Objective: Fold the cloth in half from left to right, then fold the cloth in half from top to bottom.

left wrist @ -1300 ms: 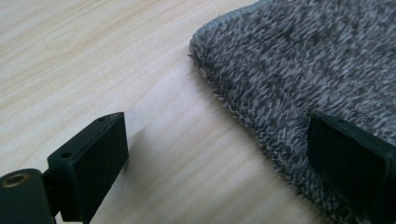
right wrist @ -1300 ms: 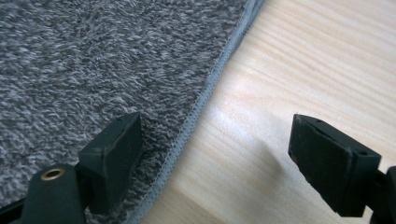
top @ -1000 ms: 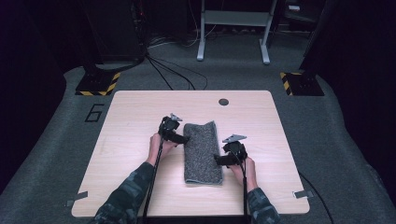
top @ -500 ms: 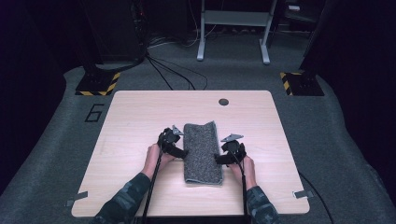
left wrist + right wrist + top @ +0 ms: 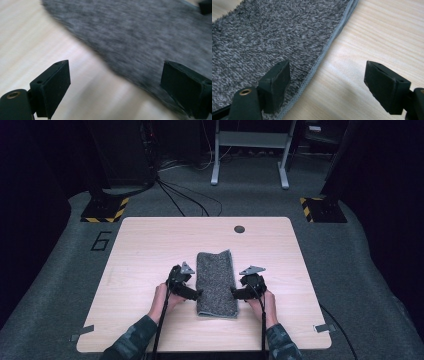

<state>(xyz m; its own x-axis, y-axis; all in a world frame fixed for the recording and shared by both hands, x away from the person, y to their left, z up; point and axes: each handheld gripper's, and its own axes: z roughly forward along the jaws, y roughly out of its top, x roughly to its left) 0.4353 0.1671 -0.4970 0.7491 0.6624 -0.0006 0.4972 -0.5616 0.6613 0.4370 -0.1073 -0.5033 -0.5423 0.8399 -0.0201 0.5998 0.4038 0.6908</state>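
Grey terry towel point(image 5: 216, 282), folded into a long strip, lies mid-table point(image 5: 140, 250) between both grippers. The left gripper point(image 5: 115, 87) has its jaws spread wide astride the towel's rounded edge; the right gripper point(image 5: 328, 85) is equally unclenched, and its view alone reveals the stitched hem point(image 5: 329, 45).
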